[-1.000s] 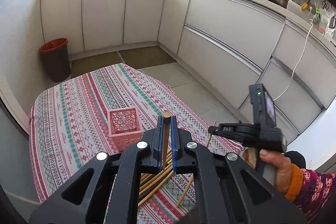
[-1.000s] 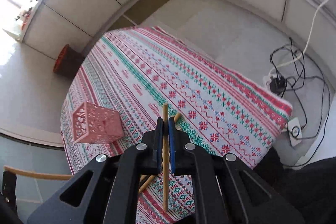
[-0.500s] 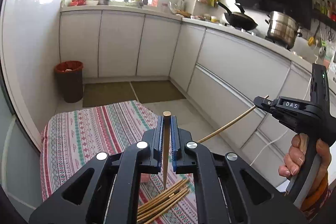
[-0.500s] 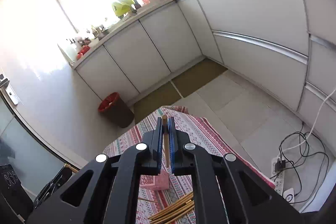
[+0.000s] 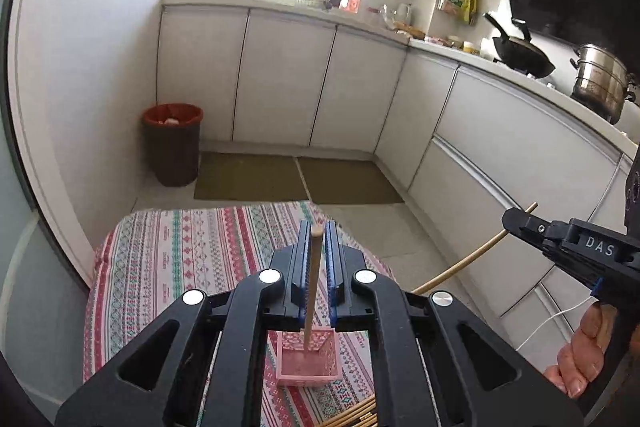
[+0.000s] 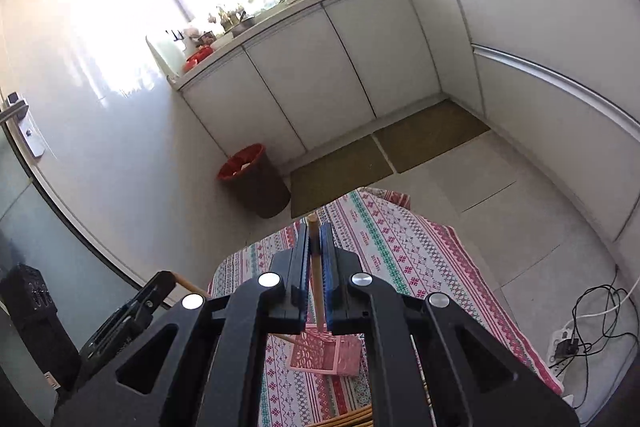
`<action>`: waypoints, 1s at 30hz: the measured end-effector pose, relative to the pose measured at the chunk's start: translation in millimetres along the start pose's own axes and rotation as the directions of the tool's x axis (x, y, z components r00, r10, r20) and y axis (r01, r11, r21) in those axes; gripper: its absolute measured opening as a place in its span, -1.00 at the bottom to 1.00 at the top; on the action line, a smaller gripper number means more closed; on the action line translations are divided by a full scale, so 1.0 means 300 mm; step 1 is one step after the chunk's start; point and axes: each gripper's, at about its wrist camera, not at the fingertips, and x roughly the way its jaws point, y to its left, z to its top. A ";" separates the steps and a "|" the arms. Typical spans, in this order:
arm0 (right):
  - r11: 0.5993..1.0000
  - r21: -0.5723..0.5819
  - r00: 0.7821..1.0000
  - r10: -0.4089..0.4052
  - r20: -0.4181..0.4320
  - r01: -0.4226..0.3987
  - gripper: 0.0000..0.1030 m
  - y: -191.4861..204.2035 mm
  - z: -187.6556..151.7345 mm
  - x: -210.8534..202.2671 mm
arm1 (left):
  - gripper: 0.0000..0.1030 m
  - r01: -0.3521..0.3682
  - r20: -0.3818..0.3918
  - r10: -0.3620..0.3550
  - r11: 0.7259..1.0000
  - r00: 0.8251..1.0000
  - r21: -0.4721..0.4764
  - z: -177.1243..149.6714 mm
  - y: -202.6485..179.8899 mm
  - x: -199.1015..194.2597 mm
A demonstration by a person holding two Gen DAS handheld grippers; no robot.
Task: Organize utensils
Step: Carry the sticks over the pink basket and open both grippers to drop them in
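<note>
Both your claws have swung from the bench up over the pink basket [image 5: 310,361]. Your left claw [image 5: 316,231] clamps a chopstick [image 5: 312,291] whose tip now dips inside; your right claw [image 6: 315,227] pinches another chopstick [image 6: 316,275] just above it. Release next, I'd judge.

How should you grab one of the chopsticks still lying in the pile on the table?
Take one of the chopsticks in the pile near its middle, coming straight down from above with the fingers either side of the stick. They lie flat and close together on the tablecloth, so an outer stick is probably easiest to pinch alone.
</note>
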 end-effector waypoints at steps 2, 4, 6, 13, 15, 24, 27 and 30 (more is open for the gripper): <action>1.000 -0.012 0.999 0.003 -0.036 -0.004 -0.89 0.002 -0.018 0.059 | -0.52 0.004 -0.033 -0.006 0.999 0.999 -0.043 -0.018 0.035 0.036; 1.000 -0.022 0.998 -0.005 -0.070 0.003 -0.89 0.003 -0.034 0.114 | -0.47 -0.008 -0.040 0.006 0.998 0.999 -0.063 -0.023 0.059 0.044; 1.000 -0.023 0.995 -0.011 -0.099 0.009 -0.89 0.006 -0.047 0.167 | -0.40 -0.019 -0.036 0.016 0.997 0.999 -0.074 -0.021 0.076 0.037; 0.999 -0.034 0.987 -0.014 -0.159 0.009 -0.78 0.007 -0.094 0.250 | -0.04 -0.049 -0.017 0.048 0.996 0.999 -0.070 -0.015 0.084 0.008; 0.999 -0.039 0.988 -0.015 -0.153 0.009 -0.50 0.018 -0.100 0.247 | -0.02 -0.056 -0.015 0.055 0.996 0.998 -0.070 -0.017 0.086 0.006; 0.988 -0.108 0.992 -0.119 -0.044 0.114 -0.08 0.024 -0.121 0.171 | 0.21 -0.090 -0.011 0.090 0.994 0.996 -0.053 -0.021 0.070 -0.006; 0.974 -0.142 0.984 -0.178 0.007 0.177 0.06 0.013 -0.137 0.142 | 0.31 -0.110 -0.023 0.109 0.993 0.994 -0.030 -0.043 0.058 -0.001; 0.960 -0.170 0.975 -0.218 0.036 0.221 0.32 0.001 -0.157 0.124 | 0.46 -0.123 -0.045 0.122 0.992 0.991 -0.008 -0.072 0.043 0.010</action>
